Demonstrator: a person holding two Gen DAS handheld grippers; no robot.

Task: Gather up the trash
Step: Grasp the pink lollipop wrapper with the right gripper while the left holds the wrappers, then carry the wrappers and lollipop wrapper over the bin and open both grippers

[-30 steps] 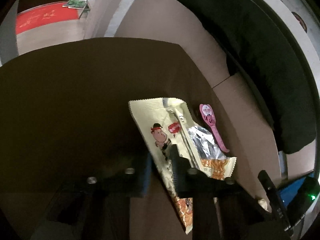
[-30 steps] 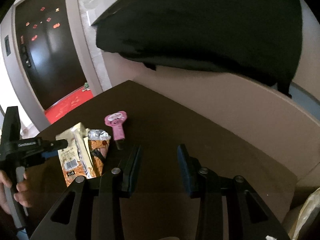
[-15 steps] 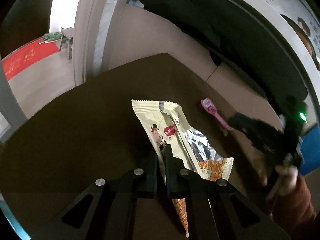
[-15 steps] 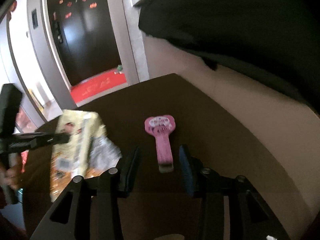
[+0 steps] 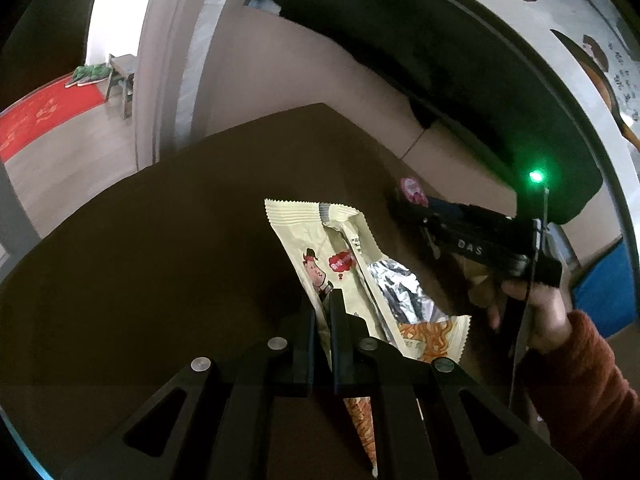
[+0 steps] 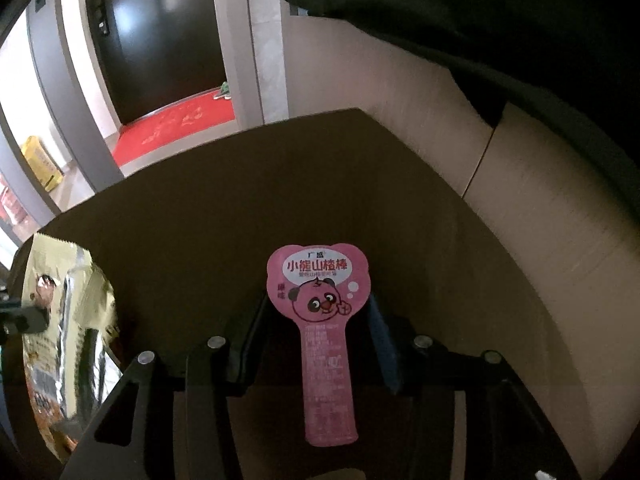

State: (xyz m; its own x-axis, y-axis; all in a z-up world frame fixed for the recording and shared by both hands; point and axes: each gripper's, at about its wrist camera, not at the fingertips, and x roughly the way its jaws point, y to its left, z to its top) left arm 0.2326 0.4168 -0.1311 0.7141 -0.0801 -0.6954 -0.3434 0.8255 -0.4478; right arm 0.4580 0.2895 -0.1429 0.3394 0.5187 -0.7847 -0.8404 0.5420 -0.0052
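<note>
Two grabs underway: left gripper pinches the snack bag (edge-on, for lifting); right gripper straddles the pink wrapper, fingers open.

Cream snack wrapper, silver foil inside; pink bear-print wrapper; brown table.

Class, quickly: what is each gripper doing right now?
Left gripper: shut on the yellow snack wrapper.
Right gripper: open, fingers either side of the pink wrapper.
</note>
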